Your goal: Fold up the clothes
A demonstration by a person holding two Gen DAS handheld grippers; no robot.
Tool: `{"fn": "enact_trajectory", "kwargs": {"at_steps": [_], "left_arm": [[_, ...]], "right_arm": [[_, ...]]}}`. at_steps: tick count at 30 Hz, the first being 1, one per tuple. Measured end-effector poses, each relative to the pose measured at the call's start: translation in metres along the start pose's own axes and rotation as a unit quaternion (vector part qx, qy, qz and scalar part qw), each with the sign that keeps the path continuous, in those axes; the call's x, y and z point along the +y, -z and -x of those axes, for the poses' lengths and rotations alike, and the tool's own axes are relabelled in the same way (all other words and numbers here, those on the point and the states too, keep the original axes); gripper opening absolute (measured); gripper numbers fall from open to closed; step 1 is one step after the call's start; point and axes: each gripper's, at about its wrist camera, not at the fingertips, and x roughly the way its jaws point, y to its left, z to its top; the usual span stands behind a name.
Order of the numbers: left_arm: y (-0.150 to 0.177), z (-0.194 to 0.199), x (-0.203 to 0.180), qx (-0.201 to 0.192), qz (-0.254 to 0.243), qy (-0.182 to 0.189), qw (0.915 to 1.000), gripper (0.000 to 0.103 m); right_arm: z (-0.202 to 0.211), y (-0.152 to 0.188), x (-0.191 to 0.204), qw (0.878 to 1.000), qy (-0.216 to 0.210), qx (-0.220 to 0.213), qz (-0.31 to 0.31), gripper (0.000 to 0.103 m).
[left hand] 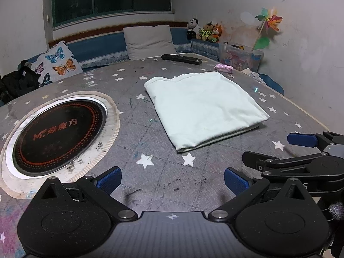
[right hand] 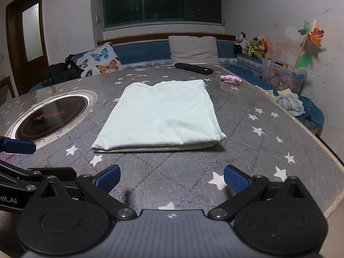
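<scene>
1. The white garment [right hand: 159,116] lay folded into a neat rectangle mid-worktop [right hand: 268,129], right of the round hob [right hand: 51,116]; folding looked essentially done.
2. Its long axis ran from the near edge toward the far edge.
3. The left tool [left hand: 172,179] and right tool [right hand: 172,177] were both spread, empty, near the front edge.

Both wrist cameras sit low at the table's [left hand: 301,116] near edge, facing the far window [right hand: 163,0]. Left camera is offset left of the right one. Both see the folded cloth [right hand: 163,116] and inset burner [left hand: 58,133].
</scene>
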Motion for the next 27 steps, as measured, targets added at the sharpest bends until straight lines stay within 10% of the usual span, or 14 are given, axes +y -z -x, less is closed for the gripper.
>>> {"fn": "enact_trajectory", "kwargs": {"at_steps": [27], "left_arm": [[0.031, 0.021, -0.006, -0.025, -0.001, 0.008, 0.9997, 0.103]], "right_arm": [[0.024, 0.024, 0.006, 1.0, 0.018, -0.012, 0.009, 0.103]]}}
